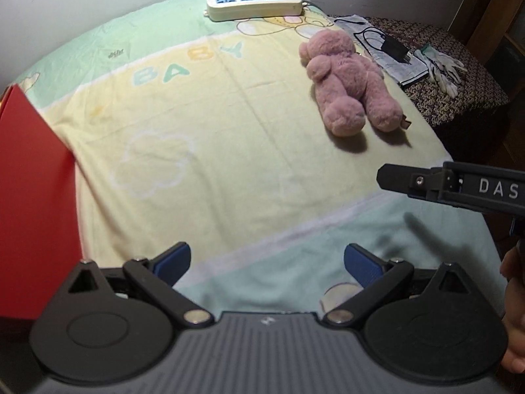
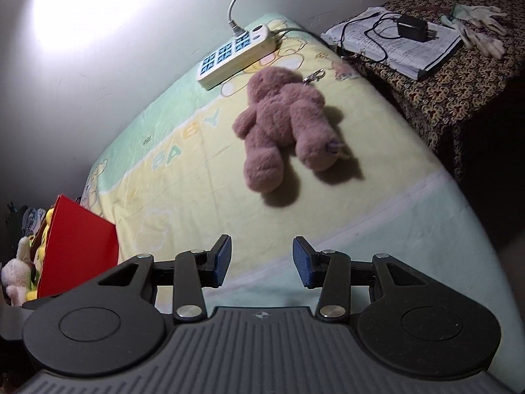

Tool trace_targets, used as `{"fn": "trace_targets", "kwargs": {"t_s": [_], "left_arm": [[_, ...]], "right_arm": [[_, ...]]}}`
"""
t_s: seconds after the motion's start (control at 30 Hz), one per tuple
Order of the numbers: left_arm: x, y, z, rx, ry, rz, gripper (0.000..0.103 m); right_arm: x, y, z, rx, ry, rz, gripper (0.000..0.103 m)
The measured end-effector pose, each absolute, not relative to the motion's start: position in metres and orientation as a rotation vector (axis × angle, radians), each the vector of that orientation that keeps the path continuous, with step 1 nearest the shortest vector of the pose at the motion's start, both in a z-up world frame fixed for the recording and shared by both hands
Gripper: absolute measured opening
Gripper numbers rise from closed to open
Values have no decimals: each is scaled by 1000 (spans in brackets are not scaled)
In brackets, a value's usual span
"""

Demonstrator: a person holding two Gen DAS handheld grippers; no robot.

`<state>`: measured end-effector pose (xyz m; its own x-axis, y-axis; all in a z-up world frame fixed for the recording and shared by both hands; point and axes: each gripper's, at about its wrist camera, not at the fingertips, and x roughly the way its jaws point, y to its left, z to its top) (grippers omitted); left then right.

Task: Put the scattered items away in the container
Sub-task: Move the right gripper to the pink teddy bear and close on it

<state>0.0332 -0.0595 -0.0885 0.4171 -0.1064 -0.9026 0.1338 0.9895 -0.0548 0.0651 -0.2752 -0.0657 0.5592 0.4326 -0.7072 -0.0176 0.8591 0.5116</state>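
A pink plush bear [image 1: 347,85] lies face down on the pastel bed sheet, far right in the left wrist view and centred in the right wrist view [image 2: 282,124]. A red container [image 1: 32,197] stands at the left edge of the bed; in the right wrist view the red container [image 2: 75,246] holds yellow and white plush toys [image 2: 19,272]. My left gripper [image 1: 267,262] is open and empty over the sheet. My right gripper [image 2: 262,259] is open with nothing between its blue pads, short of the bear. In the left wrist view the right gripper [image 1: 387,175] comes in from the right, below the bear.
A white power strip [image 2: 234,52] with a cable lies at the head of the bed by the wall. To the right stands a side table [image 2: 459,98] under patterned cloth, with papers, a black charger [image 2: 411,28] and white gloves [image 2: 482,29].
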Motion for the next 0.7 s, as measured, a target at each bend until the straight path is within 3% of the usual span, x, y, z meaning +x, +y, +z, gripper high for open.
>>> {"fn": "trace_targets", "kwargs": {"t_s": [0.2, 0.43, 0.7], "left_arm": [[71, -86, -93, -9, 1084, -194, 98], [116, -107, -112, -32, 1105, -185, 79], [143, -119, -121, -42, 1104, -203, 70]], "right_arm": [[104, -301, -70, 491, 927, 216, 45], [138, -307, -81, 464, 941, 203, 45], [158, -303, -90, 466, 978, 245, 45]]}}
